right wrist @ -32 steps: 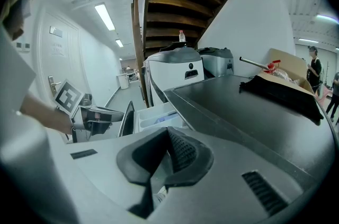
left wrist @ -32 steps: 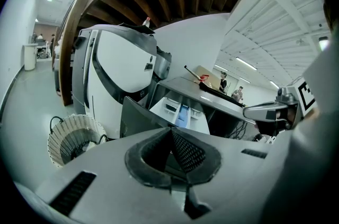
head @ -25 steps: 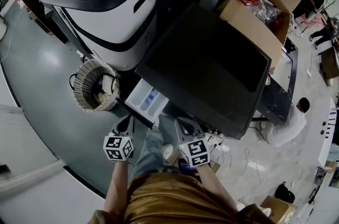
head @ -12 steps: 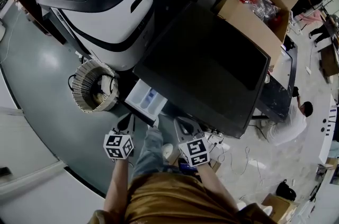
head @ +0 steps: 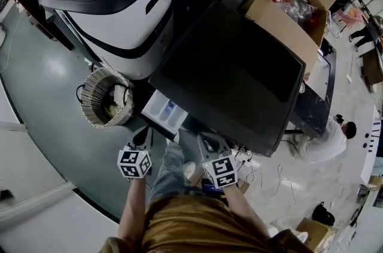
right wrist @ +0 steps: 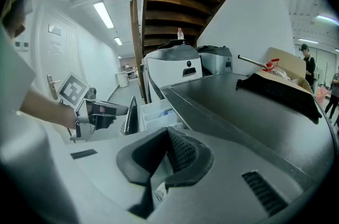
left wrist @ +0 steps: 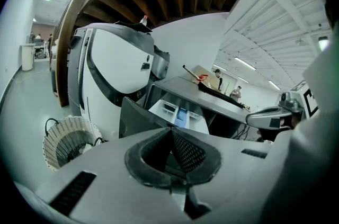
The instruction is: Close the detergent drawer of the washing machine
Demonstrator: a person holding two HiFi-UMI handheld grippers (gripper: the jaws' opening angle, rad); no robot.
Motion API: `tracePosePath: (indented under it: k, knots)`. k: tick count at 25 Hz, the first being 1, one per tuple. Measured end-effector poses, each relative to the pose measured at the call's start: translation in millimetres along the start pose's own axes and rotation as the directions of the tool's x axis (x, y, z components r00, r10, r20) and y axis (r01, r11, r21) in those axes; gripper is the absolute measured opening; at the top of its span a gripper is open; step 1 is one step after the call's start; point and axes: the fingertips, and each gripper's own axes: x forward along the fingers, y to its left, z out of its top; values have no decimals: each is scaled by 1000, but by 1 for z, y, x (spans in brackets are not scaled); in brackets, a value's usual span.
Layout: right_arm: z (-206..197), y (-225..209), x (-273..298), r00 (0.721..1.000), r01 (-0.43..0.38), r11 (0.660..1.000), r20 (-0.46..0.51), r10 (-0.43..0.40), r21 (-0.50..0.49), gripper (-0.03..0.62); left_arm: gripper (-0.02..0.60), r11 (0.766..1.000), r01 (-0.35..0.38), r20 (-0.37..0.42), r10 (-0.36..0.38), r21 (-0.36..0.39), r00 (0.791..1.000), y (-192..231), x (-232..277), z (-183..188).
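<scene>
- Centre-left of the head view: the detergent drawer [head: 164,110] stands pulled out from the front of the dark-topped washing machine [head: 239,75], with its white compartments exposed.
- The left claw [head: 142,138] and right claw [head: 207,140] hang side by side at lower centre, just short of the drawer and touching nothing.
- Both claws are pressed together with nothing between the pads (each gripper view confirms this).
- Progress, by my judgement: nil. The drawer has not been contacted, and the whole push home is left to do.
- Only the head view gives the layout: a wicker basket [head: 106,97] on the floor left of the drawer, a white appliance [head: 119,0] at upper left, and a cardboard box [head: 293,6] at upper right.
- The left gripper view adds the drawer's dark front panel, seen from the outer side, with the tray behind it.
- The right gripper view adds the left claw in profile, near that front panel.
</scene>
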Motion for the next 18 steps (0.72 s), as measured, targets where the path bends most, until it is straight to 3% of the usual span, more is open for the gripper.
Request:
tracePosePath:
  k: [18]
  knots:
    - [-7,-11,1,999,21,999,-29,-20,33,12,23,999,27,-2,-27,23,1000,-8,27,14]
